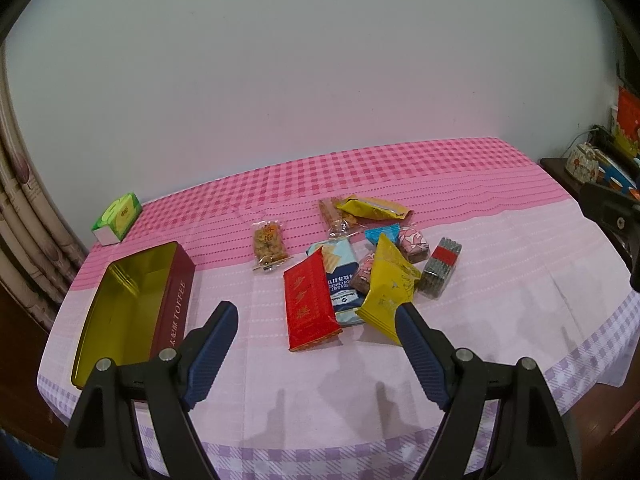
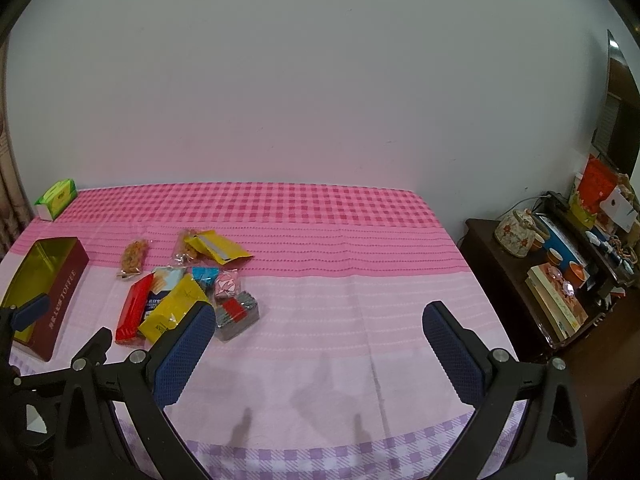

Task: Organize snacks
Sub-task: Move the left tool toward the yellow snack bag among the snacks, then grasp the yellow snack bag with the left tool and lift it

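While you hold both tools above the near edge of the table, this is what lies before you.

Surroundings: green tissue box (image 1: 116,213) at the far left corner against the wall; dark side cabinet (image 2: 516,280) to the right, crowded with a floral teapot (image 2: 516,233), books and cups.
Left gripper (image 1: 316,322): your jaws stand wide apart, holding nothing; the right finger's tip overlaps the yellow packet (image 1: 388,286) in view, though contact is unclear.
Right gripper (image 2: 316,320): spread wide over bare cloth, empty, with the pile just past its left finger.
Snack pile: clustered mid-table; red packet (image 1: 310,302) leans over a blue-and-white cracker pack (image 1: 340,276), and a clear tray with a red label (image 1: 440,266) sits at the right.
Toffee tin (image 1: 132,308): open at the left, well apart from the pile, gold inside, maroon walls.
Obstructions: your left tool's frame cuts off the tin's near corner.
Hard to read: small pink and blue wrapped sweets, half buried.
Textures: checked pink cloth (image 2: 320,300), creased; glossy foil wrappers; ribbed blue finger pads (image 1: 212,356).
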Available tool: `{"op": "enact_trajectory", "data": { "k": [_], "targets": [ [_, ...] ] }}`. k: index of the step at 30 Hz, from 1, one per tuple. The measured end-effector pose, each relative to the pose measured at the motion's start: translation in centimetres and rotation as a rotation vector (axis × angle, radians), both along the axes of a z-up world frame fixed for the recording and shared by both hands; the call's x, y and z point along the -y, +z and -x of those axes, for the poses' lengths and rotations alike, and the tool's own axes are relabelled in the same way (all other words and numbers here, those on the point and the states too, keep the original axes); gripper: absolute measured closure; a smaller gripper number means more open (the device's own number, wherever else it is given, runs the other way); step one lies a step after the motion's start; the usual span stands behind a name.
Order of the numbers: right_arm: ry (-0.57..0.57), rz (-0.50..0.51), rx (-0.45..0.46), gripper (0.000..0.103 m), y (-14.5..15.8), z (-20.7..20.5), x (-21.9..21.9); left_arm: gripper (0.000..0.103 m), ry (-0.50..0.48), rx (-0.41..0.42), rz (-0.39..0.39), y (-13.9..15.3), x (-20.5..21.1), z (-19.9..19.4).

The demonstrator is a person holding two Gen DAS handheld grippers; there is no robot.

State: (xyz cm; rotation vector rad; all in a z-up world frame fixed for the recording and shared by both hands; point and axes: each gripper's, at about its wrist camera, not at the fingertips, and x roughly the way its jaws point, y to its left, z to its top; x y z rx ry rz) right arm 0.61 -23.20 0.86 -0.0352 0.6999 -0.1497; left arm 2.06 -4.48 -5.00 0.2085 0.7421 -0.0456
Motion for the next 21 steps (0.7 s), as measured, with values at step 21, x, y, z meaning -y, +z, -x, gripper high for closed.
{"op": "enact_trajectory", "data": {
  "k": [21],
  "targets": [
    [-0.003,0.004,-0.013,0.000,-0.5,-0.4,0.0,0.020,-0.054,-0.044,0.062,-2.6,0.0,-1.9]
  ]
}}
